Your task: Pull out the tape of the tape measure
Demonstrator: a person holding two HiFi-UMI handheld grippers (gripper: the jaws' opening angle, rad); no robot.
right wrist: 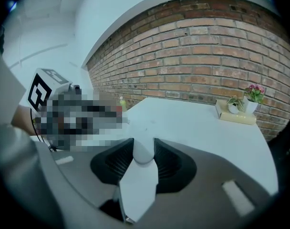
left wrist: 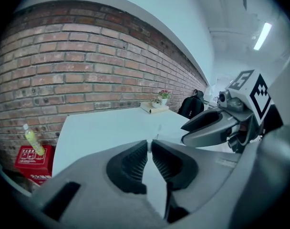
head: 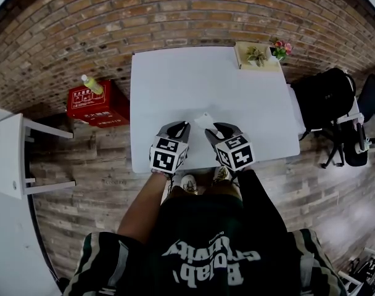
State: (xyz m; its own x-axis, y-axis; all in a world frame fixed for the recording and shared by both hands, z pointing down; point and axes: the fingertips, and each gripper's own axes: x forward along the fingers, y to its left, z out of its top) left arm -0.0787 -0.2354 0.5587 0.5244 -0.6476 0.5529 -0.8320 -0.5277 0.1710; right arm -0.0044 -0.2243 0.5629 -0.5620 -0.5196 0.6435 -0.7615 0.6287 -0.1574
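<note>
White table (head: 175, 85) below: right gripper (right wrist: 144, 144) clamps the likely light, slick tape measure (right wrist: 141, 175); left gripper (left wrist: 149, 144), jaws together, should pinch its tab.

Table (head: 175, 91) wide open ahead, only the plant tray (head: 256, 59) blocking the far right corner; left gripper (head: 186, 126) and right gripper (head: 215, 129) crowd each other.

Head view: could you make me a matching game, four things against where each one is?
1 red box
2 pot plant with pink flowers
3 black backpack
4 white tape measure

A held in the right gripper
B far right corner of the white table
C on the floor left of the table
D beside the table's right edge

Pairs: 1-C, 2-B, 3-D, 4-A
</note>
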